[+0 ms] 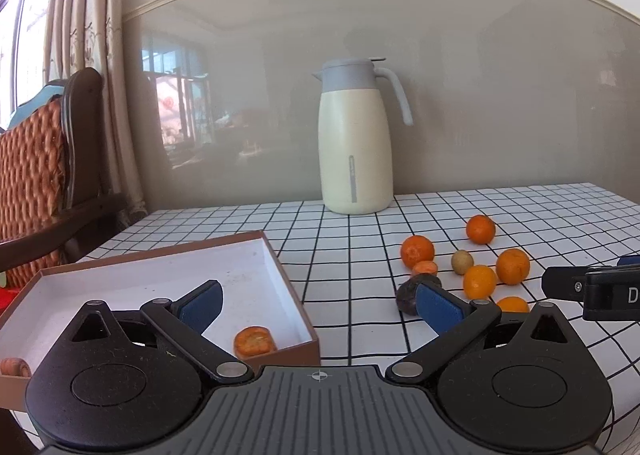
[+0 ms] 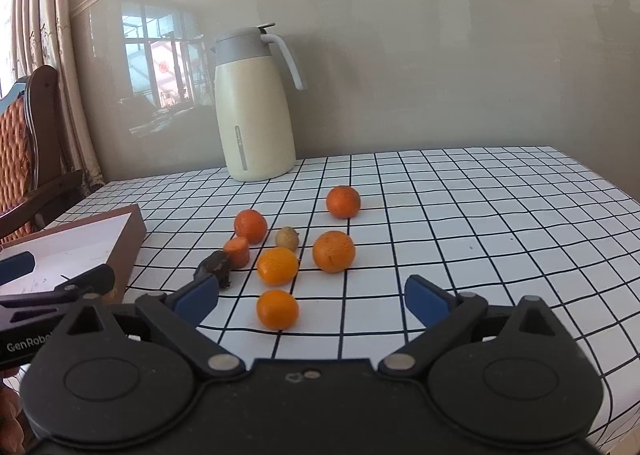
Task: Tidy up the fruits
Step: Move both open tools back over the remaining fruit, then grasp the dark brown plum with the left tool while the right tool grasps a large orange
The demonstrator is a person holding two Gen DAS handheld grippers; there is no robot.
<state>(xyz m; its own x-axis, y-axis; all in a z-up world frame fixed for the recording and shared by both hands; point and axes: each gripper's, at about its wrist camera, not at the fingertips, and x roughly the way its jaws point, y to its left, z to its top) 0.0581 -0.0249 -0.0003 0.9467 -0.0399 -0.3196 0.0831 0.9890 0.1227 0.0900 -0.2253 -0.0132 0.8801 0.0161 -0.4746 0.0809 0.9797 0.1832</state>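
Several oranges lie on the checked tablecloth, the nearest orange [image 2: 277,309] just ahead of my right gripper [image 2: 312,299], which is open and empty. Among them are a small brownish fruit [image 2: 287,237], a carrot chunk [image 2: 237,251] and a dark wrinkled fruit [image 2: 214,268]. My left gripper [image 1: 318,305] is open and empty, its left finger over the brown box [image 1: 296,331] with a white inside. The box holds an orange piece [image 1: 255,341]. The dark fruit [image 1: 408,293] sits just beyond the left gripper's right finger.
A cream thermos jug [image 1: 356,143] stands at the back by the wall. A wooden chair with an orange cushion [image 1: 36,183] and curtains are to the left of the table. The right gripper's body [image 1: 592,287] shows at the right of the left wrist view.
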